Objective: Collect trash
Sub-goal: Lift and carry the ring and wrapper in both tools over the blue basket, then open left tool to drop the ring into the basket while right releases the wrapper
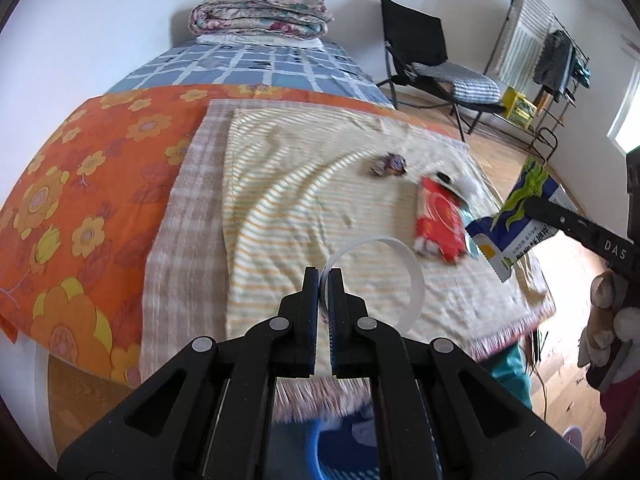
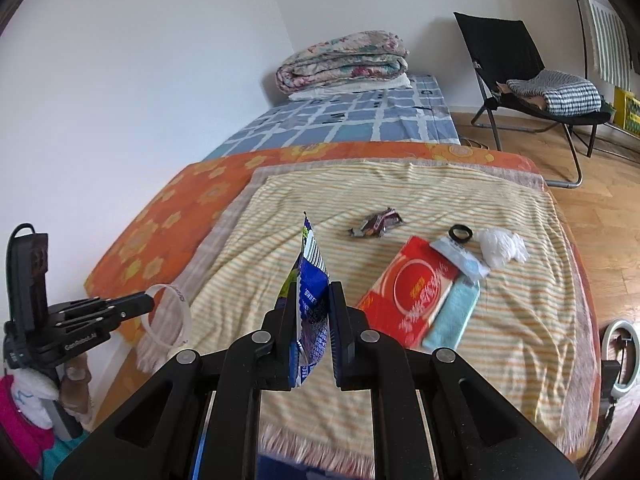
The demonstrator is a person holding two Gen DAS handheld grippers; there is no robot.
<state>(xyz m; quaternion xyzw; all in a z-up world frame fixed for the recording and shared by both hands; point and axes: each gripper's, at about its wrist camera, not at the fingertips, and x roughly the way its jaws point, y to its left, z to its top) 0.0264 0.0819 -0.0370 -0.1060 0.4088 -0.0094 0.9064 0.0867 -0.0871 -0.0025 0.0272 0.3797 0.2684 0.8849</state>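
Left gripper (image 1: 325, 276) in your hand pinches white plastic ring (image 1: 376, 280), jaws pressed together, above striped blanket (image 1: 288, 208). Right gripper (image 2: 313, 292) clamps blue snack wrapper (image 2: 310, 280). Crumpled wrapper (image 2: 376, 224), red packet (image 2: 412, 292), white tissue (image 2: 500, 248) lie on blanket.

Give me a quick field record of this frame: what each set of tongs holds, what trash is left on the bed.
left tongs: shut on white plastic ring
right tongs: shut on blue snack wrapper
surface: striped blanket on bed
left on blanket: crumpled foil wrapper; red packet; black ring; white tissue wad
below bed edge: blue bin, blurred
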